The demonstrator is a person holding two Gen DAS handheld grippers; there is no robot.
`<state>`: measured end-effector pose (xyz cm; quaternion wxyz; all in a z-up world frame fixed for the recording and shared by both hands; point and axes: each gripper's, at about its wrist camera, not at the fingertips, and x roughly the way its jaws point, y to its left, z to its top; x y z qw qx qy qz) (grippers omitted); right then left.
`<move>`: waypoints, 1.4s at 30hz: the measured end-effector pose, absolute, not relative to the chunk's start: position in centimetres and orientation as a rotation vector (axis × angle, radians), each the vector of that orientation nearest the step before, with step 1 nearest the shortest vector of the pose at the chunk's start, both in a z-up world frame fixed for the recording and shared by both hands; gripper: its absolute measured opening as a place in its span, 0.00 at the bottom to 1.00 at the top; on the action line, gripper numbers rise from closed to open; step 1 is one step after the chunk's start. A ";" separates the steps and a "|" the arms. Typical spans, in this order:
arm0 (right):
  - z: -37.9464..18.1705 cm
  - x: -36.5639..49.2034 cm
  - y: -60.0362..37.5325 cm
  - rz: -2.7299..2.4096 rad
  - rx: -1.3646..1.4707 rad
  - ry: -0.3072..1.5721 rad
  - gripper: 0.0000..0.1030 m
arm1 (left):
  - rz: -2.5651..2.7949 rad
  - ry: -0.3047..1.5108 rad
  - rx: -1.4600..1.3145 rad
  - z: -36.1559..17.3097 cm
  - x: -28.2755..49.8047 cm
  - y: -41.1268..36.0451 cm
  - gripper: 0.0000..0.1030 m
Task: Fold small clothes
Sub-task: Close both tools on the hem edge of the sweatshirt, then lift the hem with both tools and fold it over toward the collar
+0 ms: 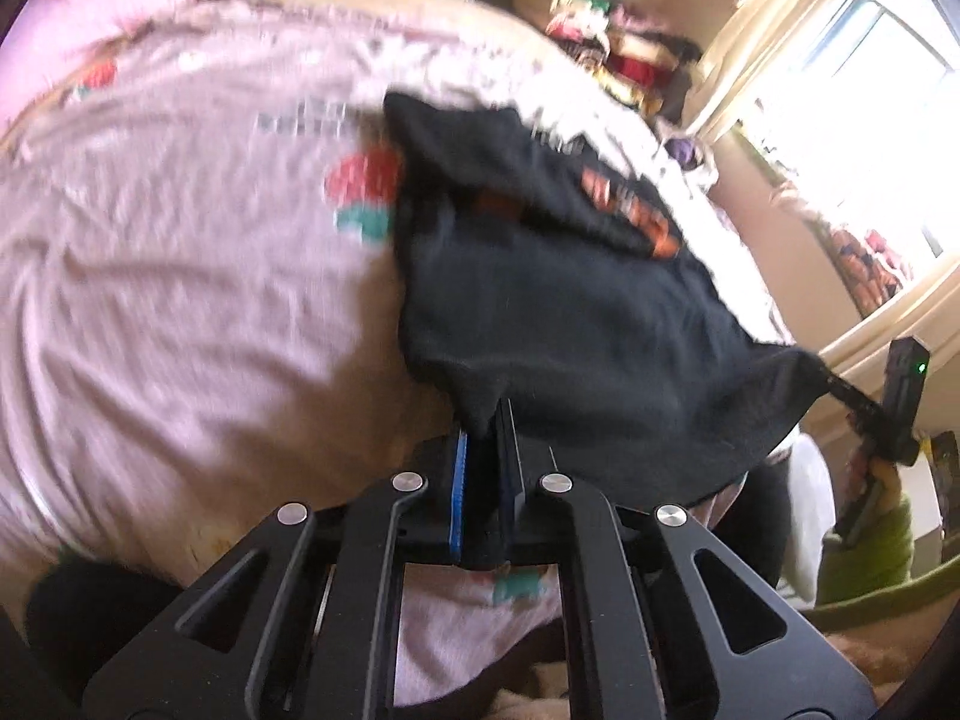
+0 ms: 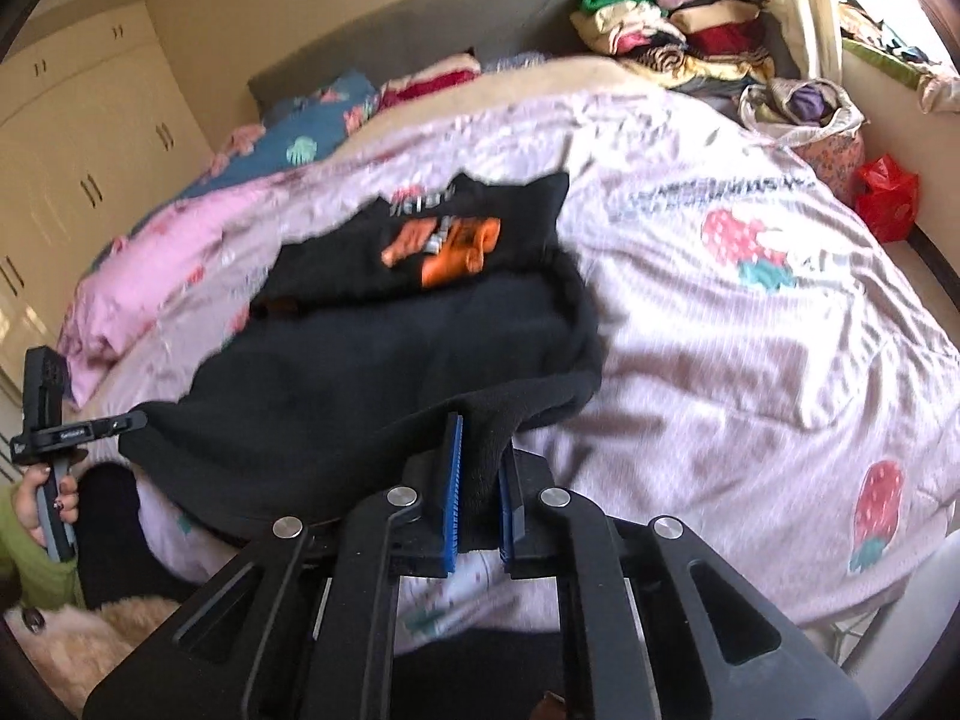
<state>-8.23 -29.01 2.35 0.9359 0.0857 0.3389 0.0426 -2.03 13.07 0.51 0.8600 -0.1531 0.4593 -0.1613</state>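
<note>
The pink bedspread filled most of each frame. Your black shirt lay mid-frame on it. Your left gripper and right gripper each pinched its near edge tight.

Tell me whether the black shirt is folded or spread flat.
Partly folded: the black shirt has its printed end doubled over the body, while the left gripper and right gripper pinch its near edge.

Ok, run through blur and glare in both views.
Left wrist view: window blown out to white, bedspread and black shirt smeared by motion. Right wrist view: shirt print blurred, gripper frame sharp, glare only at the top right corner.
</note>
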 end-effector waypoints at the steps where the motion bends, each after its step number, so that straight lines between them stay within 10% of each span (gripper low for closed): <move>1: 2.9 -8.1 -29.1 0.078 0.181 0.670 0.08 | -0.343 0.942 -0.327 1.2 -1.8 13.2 0.02; 42: 9.4 8.2 -30.9 -0.096 0.228 0.465 0.08 | -0.232 0.698 -0.437 7.4 13.6 14.5 0.02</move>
